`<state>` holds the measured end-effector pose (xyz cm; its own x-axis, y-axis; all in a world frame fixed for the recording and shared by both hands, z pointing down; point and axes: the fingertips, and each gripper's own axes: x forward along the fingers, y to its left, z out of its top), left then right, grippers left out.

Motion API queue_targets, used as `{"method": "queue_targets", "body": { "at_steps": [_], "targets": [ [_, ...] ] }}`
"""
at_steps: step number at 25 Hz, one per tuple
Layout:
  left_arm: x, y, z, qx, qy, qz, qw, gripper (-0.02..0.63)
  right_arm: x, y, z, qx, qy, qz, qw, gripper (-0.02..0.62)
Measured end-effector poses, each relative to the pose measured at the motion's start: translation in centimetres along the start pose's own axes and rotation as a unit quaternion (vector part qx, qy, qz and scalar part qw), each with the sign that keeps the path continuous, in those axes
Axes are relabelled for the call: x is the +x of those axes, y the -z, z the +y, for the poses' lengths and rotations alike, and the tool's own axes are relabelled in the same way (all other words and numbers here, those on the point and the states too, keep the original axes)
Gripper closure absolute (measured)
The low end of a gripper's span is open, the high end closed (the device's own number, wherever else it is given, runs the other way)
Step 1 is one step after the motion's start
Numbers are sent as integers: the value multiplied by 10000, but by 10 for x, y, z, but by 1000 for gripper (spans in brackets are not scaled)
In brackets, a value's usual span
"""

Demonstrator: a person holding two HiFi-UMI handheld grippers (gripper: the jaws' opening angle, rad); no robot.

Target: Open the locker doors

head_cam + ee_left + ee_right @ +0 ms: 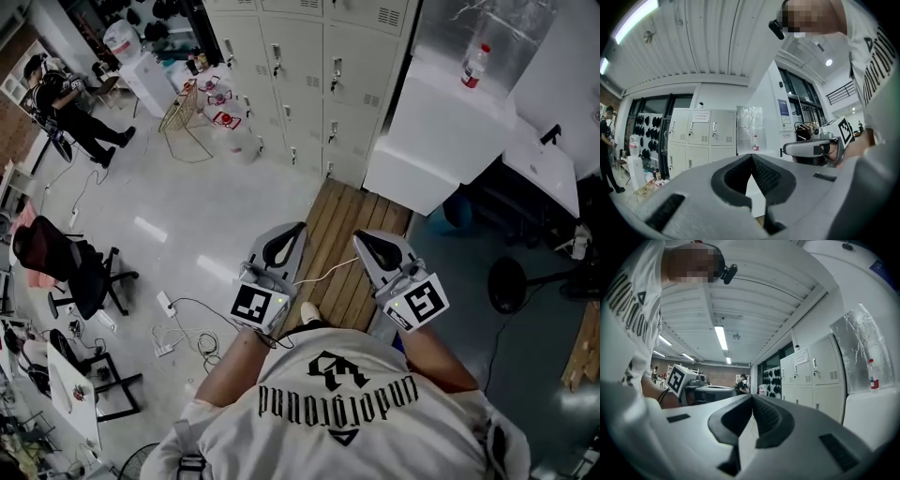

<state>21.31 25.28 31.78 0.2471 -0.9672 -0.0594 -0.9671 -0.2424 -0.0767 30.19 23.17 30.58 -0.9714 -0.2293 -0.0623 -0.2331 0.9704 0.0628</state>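
You hold both grippers close to your chest, over the planks (345,246). Your left gripper (294,231) has its jaws together with nothing between them, and so does your right gripper (366,238). The lockers (309,70) stand well ahead of you across the floor, all visible doors closed, neither gripper touching them.

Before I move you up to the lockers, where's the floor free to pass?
Widest bare stretch: the grey floor between the wire basket, the office chair and the wooden boards. The boards also look bare up to the lockers. Crowded: the power strip and cables at lower left, the white cabinet tight on the boards' right.
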Motion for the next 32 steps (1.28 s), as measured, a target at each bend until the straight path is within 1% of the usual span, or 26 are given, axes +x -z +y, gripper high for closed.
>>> {"method": "queue_targets", "body": {
  "at_steps": [3, 6, 8, 9, 13, 15, 17, 19, 23, 26, 29, 32],
  "targets": [
    [-4, 1, 16, -137, 31, 47, 9999, 600, 23, 3, 5, -61, -43, -24, 10000, 574],
    [-4, 6, 32, -266, 5, 87, 9996, 598, 40, 9, 4, -38, 27, 28, 10000, 534],
    [-8, 10, 43, -201, -6, 19, 9998, 598, 49, 13, 3, -10, 52, 99, 9999, 505],
    [-10, 12, 47, -155, -9, -10, 9999, 600, 53, 15, 3, -9, 42, 141, 9999, 500],
    [-14, 16, 65, -306, -149, 35, 9994, 598, 70, 22, 3, 28, -29, 235, 9997, 469],
    [-14, 17, 72, -271, -185, 35, 9995, 598, 77, 22, 3, 25, -78, 258, 9996, 460],
    [-14, 22, 78, -108, -169, 0, 9998, 598, 83, 24, 1, 24, -121, 273, 9996, 457],
    [-10, 24, 83, -138, -210, 37, 9997, 598, 89, 28, -5, 64, -151, 274, 9995, 454],
    [11, 20, 91, -316, -322, 161, 9989, 600, 98, 31, -26, 112, -205, 227, 9995, 448],
    [33, 22, 97, -281, -338, 228, 9988, 598, 107, 35, -50, 178, -237, 193, 9994, 442],
    [60, 26, 108, -126, -329, 243, 9991, 598, 118, 42, -79, 259, -261, 182, 9992, 433],
    [96, 31, 120, -247, -379, 320, 9985, 598, 130, 49, -115, 310, -278, 168, 9990, 426]
  ]
}}
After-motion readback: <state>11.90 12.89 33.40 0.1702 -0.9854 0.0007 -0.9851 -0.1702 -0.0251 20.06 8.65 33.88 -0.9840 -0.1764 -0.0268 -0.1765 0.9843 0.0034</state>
